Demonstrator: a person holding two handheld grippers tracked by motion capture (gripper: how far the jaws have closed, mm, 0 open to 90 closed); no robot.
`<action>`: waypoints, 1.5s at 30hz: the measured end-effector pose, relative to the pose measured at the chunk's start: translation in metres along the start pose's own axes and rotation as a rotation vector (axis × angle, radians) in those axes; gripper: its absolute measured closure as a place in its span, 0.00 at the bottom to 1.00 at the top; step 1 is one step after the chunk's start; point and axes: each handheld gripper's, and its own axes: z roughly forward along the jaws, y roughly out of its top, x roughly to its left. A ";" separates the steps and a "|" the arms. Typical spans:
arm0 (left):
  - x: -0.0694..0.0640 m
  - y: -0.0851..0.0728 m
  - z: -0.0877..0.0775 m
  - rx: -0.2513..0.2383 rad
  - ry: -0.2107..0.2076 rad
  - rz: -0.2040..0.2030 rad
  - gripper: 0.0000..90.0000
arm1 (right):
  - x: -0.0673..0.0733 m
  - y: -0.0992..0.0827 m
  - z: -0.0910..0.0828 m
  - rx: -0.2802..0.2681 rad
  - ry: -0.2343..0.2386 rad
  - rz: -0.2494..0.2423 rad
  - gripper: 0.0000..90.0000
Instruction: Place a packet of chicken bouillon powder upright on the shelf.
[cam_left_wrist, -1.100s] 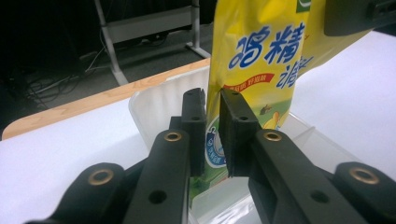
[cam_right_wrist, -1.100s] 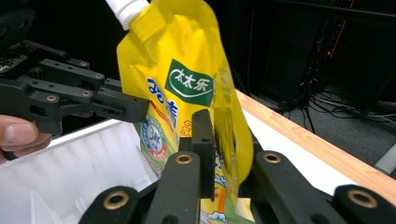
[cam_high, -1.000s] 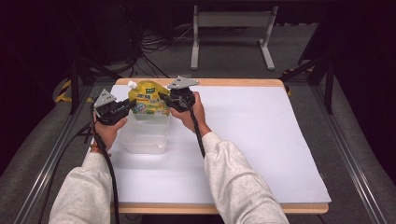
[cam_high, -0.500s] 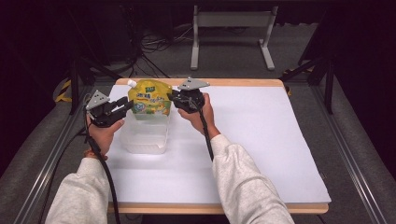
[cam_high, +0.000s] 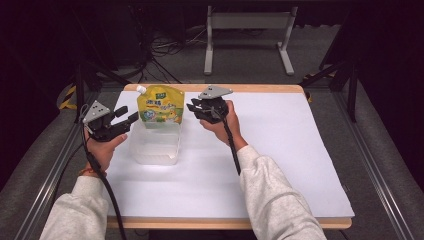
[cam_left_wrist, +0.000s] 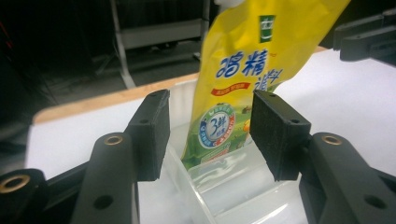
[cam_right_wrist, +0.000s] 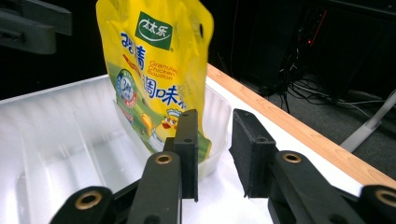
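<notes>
Tabletop: white sheet over a wooden board, wood edge showing at the far and near sides. Dark floor beyond with cables and a grey metal stand well behind the far edge.

Clear plastic container sits on the tabletop's left half, toward the far side. Ribbed translucent walls visible in the right gripper view.

Yellow pouch stands upright at the container's far end, bottom inside the container, top leaning slightly away from the person. White cap at its upper left corner. Printed front with green logo and blue characters; in the left gripper view its lower part is seen through the container wall. In the right gripper view it rises from the container's far corner.

Left tool: held in the left hand just left of the container, jaws spread wide, nothing between them, pointing toward the pouch. Apart from pouch and container.

Right tool: held in the right hand just right of the pouch, jaws parted with a narrow gap, holding nothing. Near the pouch, not touching it.
</notes>
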 end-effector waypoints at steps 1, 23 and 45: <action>0.000 0.000 0.000 0.000 0.000 0.000 0.51 | 0.000 0.000 0.000 0.000 0.000 0.000 0.80; -0.097 -0.027 -0.031 0.021 -0.113 0.189 0.31 | -0.012 -0.031 -0.080 0.107 -0.023 -0.093 0.74; -0.147 -0.058 -0.025 0.111 -0.252 0.262 0.25 | -0.003 -0.077 -0.137 0.195 -0.073 -0.166 0.59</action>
